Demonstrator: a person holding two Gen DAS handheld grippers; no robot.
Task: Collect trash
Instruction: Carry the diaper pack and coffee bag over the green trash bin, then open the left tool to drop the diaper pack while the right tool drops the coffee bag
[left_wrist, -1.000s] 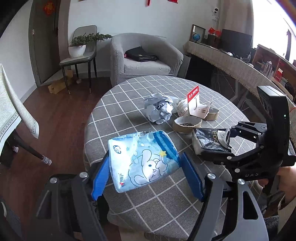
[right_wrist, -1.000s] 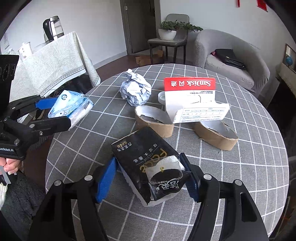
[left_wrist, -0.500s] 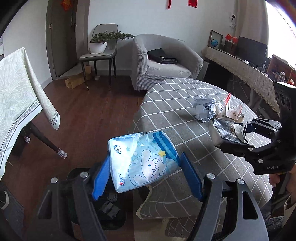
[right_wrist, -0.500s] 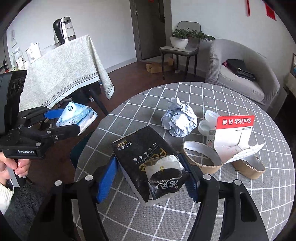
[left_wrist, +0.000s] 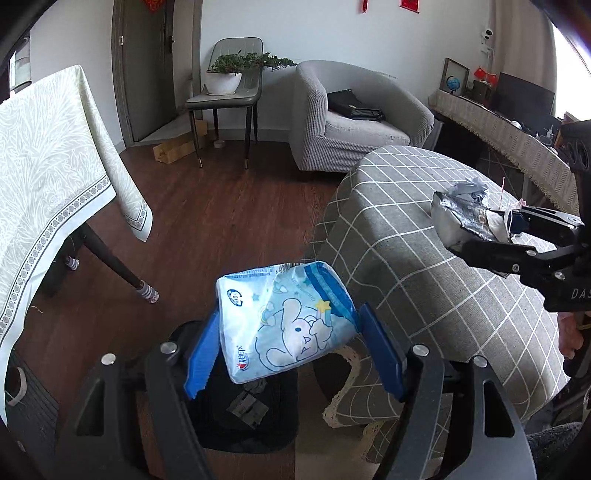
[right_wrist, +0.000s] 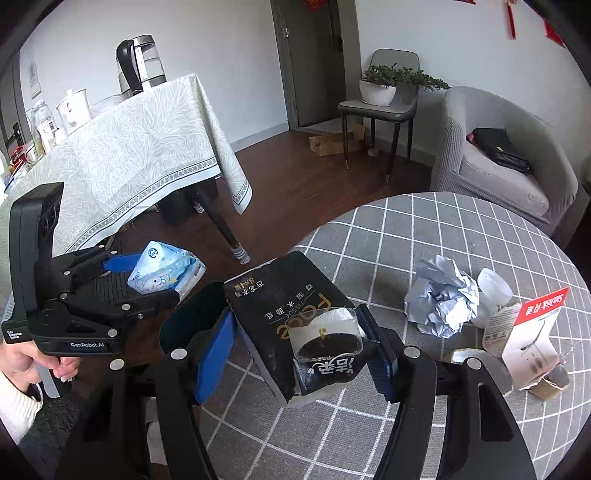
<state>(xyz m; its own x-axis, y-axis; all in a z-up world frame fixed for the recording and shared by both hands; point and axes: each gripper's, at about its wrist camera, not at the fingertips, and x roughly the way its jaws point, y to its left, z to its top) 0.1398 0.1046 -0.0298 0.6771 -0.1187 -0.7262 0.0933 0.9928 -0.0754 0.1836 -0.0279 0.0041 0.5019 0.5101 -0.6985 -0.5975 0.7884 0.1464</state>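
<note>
My left gripper (left_wrist: 288, 350) is shut on a blue-and-white tissue pack (left_wrist: 284, 325) with a cartoon rabbit, held above a black trash bin (left_wrist: 243, 410) on the floor beside the round table. It shows in the right wrist view (right_wrist: 166, 273) too. My right gripper (right_wrist: 299, 350) is shut on a black tissue wrapper (right_wrist: 295, 317), held over the table's left edge. That wrapper also shows in the left wrist view (left_wrist: 461, 221). A crumpled grey paper ball (right_wrist: 441, 299), a red-and-white card package (right_wrist: 532, 332) and cardboard tape rolls (right_wrist: 550, 384) lie on the table.
The round table has a grey checked cloth (right_wrist: 406, 236). A second table with a pale patterned cloth (left_wrist: 48, 177) stands left, its leg (left_wrist: 122, 269) near the bin. A grey armchair (left_wrist: 354, 122) and a chair with a plant (left_wrist: 225, 85) stand behind.
Both grippers have swung left off the table with their loads. The left gripper with the tissue pack went from over the table edge to above the bin. The right followed to the table's left edge.
</note>
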